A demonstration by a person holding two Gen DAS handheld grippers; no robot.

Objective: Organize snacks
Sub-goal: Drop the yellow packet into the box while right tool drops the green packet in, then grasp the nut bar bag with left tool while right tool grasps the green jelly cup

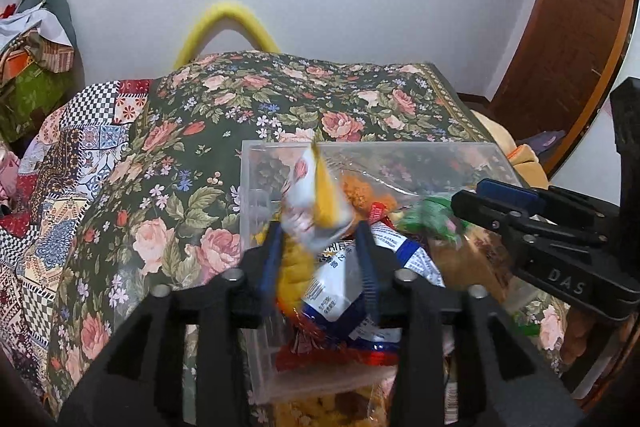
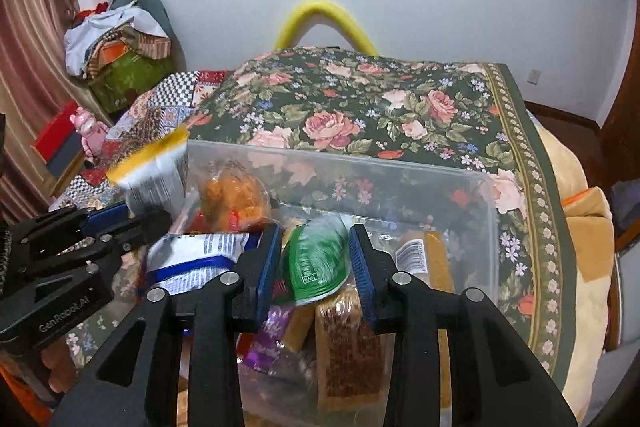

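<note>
Gripping a crinkly white-and-yellow packet (image 1: 316, 203), left gripper (image 1: 320, 247), right gripper (image 2: 314, 255) pinching a glossy green packet (image 2: 316, 259), clear plastic bin (image 2: 472, 195), "DAS" and "GenRobot.AI" on tool bodies.

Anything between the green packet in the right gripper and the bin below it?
Nothing solid: the green packet sits between the right gripper fingers above the clear bin, with only other snack packs beneath it.
</note>
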